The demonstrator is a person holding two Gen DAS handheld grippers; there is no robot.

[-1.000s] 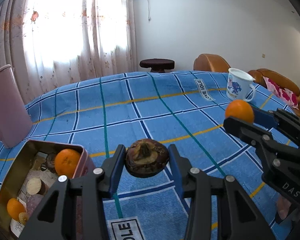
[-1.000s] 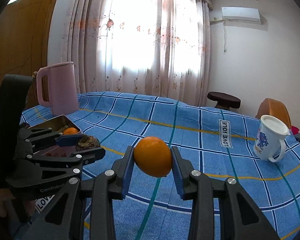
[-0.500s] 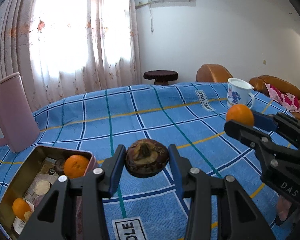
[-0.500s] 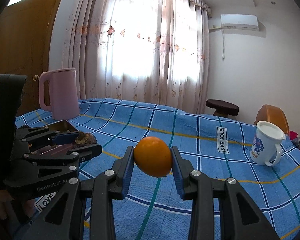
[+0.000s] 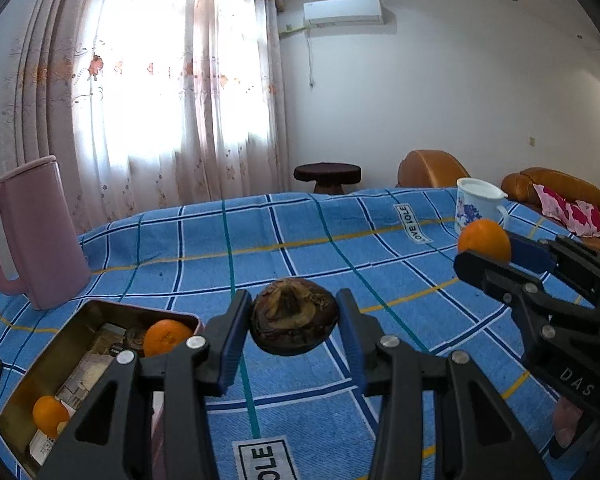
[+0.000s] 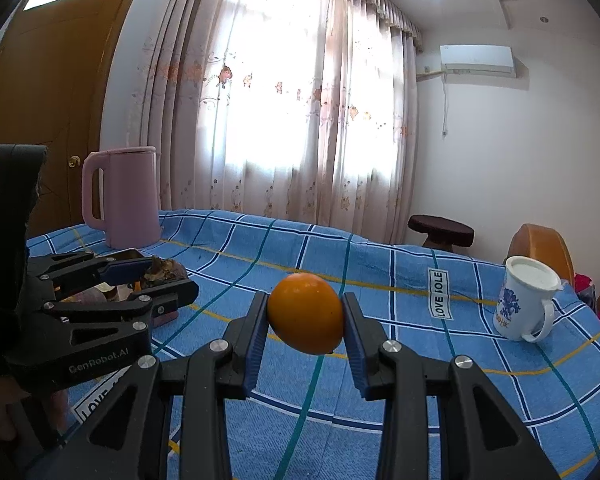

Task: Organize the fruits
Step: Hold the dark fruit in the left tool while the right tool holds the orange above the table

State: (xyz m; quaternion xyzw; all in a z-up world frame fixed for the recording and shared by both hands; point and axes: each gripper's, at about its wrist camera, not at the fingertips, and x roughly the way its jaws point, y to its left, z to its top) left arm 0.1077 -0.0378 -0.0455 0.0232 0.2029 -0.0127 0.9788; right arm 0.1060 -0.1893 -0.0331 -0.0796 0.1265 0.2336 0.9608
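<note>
My left gripper (image 5: 294, 322) is shut on a dark brown, wrinkled fruit (image 5: 294, 320) and holds it above the blue checked cloth. Down to its left lies a metal tin (image 5: 44, 364) with two oranges (image 5: 166, 336) and other small items inside. My right gripper (image 6: 305, 314) is shut on an orange (image 6: 305, 314), also held in the air. In the left wrist view the right gripper (image 5: 500, 256) shows at the right edge with its orange (image 5: 484, 240). In the right wrist view the left gripper (image 6: 156, 276) with the brown fruit (image 6: 164, 270) hovers beside the tin (image 6: 134, 254).
A pink kettle (image 5: 28, 232) stands at the table's far left, behind the tin. A white mug with a blue print (image 6: 526, 304) sits at the far right. Orange sofa seats (image 5: 556, 188) and a dark stool (image 5: 326, 174) stand beyond the table.
Both views have tipped upward, showing more of the wall and ceiling. The left gripper has risen a little with the brown fruit. Both grips are unchanged.
</note>
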